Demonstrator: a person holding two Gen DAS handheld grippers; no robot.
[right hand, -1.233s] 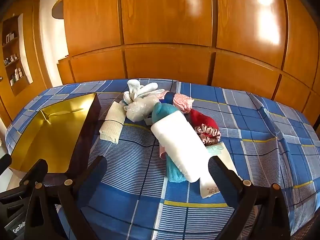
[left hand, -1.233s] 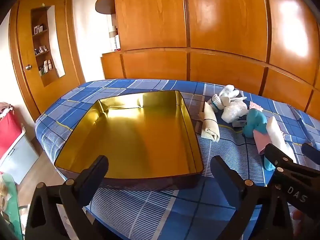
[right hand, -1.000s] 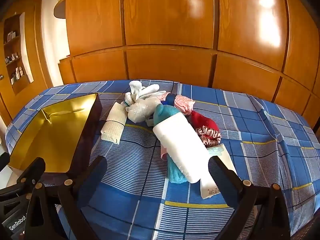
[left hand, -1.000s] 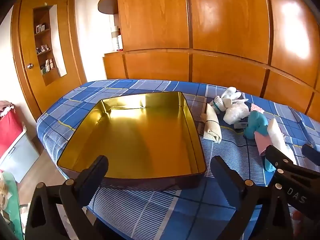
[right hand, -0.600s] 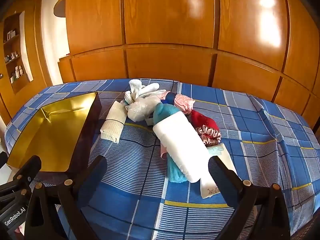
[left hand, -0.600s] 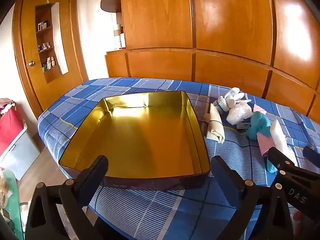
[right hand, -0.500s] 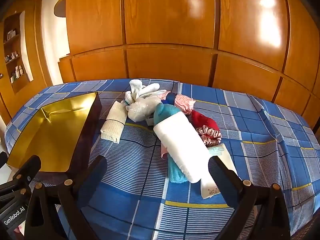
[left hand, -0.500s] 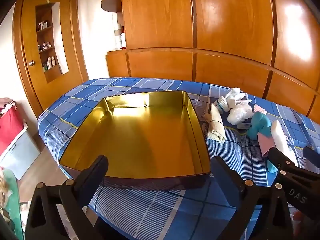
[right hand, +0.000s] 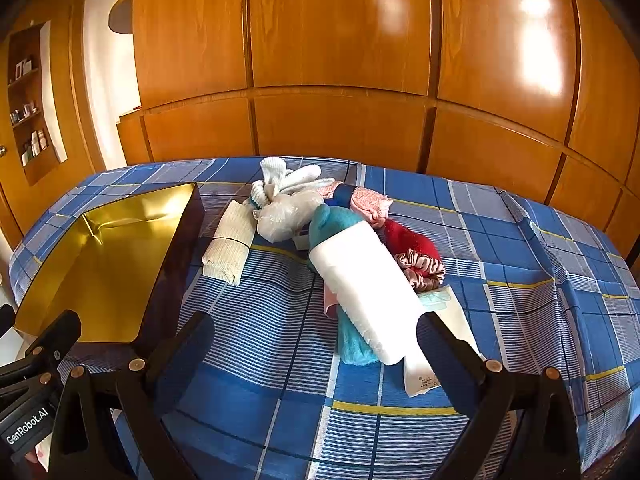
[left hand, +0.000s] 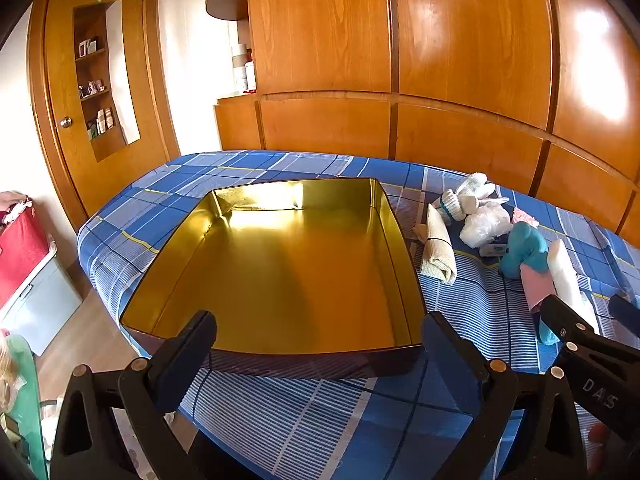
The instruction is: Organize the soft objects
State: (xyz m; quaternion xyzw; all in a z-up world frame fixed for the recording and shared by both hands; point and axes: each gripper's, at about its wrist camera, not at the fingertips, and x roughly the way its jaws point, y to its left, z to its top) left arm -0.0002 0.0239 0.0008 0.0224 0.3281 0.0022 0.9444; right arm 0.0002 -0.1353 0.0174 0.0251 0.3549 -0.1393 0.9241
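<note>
Left jaws: the left gripper (left hand: 316, 340) is spread wide and holds nothing; it hangs just short of the near wall of the gold tin (left hand: 280, 356).
Right jaws: the right gripper (right hand: 312, 340) is likewise released and empty, hovering over bare bedspread (right hand: 256, 312).
Just ahead of the right jaws: the white roll (right hand: 364, 288) lies slanted, its near end close to the right finger, resting on a teal cloth (right hand: 352, 344) and a paper packet (right hand: 424, 372).
Farther ahead: red cloth (right hand: 412, 240), satin scrunchie (right hand: 420, 270), pink cloth (right hand: 370, 200), clear plastic bag (right hand: 288, 216), white gloves (right hand: 288, 178).
Ahead and left of the right jaws: the beige rolled cloth (right hand: 230, 248) lies between the pile and the tin's side wall.
Tin: nothing inside it, sitting on the bed to the left of the pile.
Step in hand: by my reading, the start; no soft thing is in the tin yet, and neither gripper has picked a target.
Next move: likely the right jaws go forward and down to straddle the white roll across its width, then clench gently, since it will squash.
Against 1.2 s ago: the tin sits slightly more to the right in the left view; the pile looks unmoved, and both pairs of jaws are as wide as before.
</note>
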